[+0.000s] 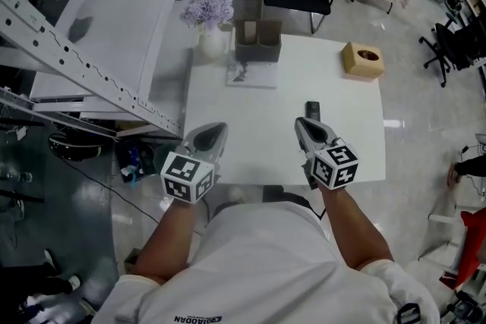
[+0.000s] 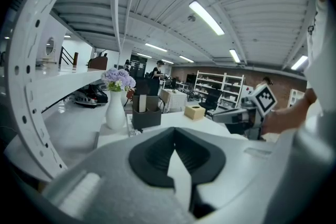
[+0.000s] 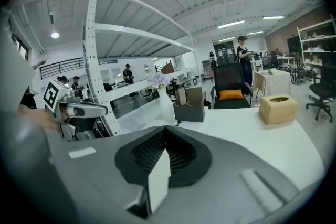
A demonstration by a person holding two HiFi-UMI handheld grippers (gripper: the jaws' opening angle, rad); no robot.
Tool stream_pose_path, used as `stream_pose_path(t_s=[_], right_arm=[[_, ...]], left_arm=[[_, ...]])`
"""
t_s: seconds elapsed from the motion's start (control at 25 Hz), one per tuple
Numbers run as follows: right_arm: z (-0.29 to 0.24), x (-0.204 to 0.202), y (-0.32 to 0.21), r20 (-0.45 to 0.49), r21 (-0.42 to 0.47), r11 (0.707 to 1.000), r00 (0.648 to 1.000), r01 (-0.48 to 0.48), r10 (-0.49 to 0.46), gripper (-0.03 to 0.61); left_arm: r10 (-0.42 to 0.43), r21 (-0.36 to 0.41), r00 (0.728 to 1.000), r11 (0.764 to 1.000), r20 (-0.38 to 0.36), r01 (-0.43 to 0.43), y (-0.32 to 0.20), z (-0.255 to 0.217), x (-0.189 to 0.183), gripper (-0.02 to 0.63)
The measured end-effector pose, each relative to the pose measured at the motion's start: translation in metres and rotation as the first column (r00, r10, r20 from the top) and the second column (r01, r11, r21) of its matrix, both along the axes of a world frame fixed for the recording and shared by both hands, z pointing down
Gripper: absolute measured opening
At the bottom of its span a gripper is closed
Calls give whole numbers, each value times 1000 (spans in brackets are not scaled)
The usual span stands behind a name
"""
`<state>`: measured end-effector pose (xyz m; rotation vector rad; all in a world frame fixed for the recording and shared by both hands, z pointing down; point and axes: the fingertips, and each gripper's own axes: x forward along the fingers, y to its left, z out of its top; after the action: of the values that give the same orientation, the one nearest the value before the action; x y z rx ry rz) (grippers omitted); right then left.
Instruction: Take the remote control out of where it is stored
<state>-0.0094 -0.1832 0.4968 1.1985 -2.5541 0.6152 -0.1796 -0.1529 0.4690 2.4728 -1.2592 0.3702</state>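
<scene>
The remote control [image 1: 313,110] lay flat on the white table [image 1: 258,125], well apart from the grey holder [image 1: 257,42] at its 11 o'clock, so I judged it already out of storage. The right gripper [image 1: 305,125] sat just at its 6 o'clock with its jaws pressed together on nothing, so it gripped nothing. The left gripper [image 1: 216,131], off at 9 o'clock, hung idle near the table's edge, its jaws likewise together and empty.
</scene>
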Motion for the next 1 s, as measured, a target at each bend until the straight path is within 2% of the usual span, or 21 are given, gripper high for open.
stream_pose_path(t_s=[0.52, 0.76, 1.0], right_arm=[[0, -6, 0, 7, -9, 1000, 1000, 10, -10, 6], [3, -10, -1, 7, -16, 1000, 1000, 12, -12, 6], [4, -14, -6, 10, -17, 1000, 1000, 12, -12, 6]], left_arm=[[-11, 11, 1000, 1000, 18, 11, 0, -2, -2, -2], [-25, 8, 1000, 1000, -18, 26, -2, -1, -5, 0], [-36, 6, 999, 999, -2, 36, -4, 1, -9, 0]])
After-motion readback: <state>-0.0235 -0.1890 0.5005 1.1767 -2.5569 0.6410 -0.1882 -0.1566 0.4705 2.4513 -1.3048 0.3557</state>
